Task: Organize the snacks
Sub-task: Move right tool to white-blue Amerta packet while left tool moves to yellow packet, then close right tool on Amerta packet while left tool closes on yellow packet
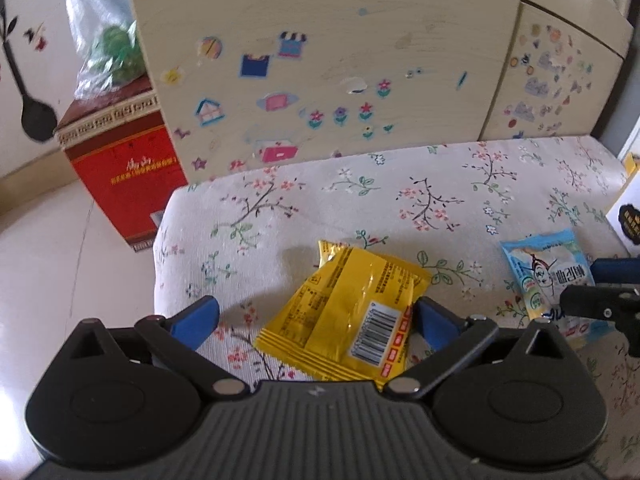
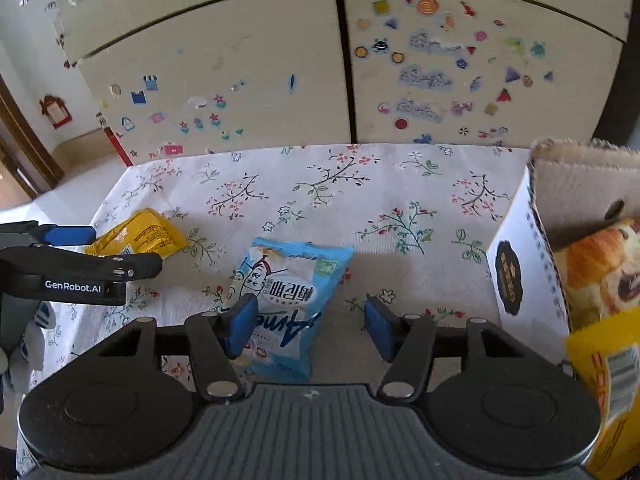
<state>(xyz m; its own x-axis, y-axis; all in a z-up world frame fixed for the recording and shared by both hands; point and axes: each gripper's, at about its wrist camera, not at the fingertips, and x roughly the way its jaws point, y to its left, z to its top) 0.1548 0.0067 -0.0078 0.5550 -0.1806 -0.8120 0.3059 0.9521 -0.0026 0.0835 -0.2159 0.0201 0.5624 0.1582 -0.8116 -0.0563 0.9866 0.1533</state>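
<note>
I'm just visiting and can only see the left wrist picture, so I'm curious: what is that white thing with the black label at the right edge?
Observer: An open white cardboard box standing on the flowered cloth, to the right of the blue packet.
Visitor: Is anything in it yet?
Observer: Yes, a bread packet; a second yellow packet, nearer the camera, seems to sit in it too.
Visitor: Has the other tool got the blue packet?
Observer: Not yet. The right gripper has its fingers apart at the packet's lower end: one overlaps it, the other is clear of it over the cloth.
</note>
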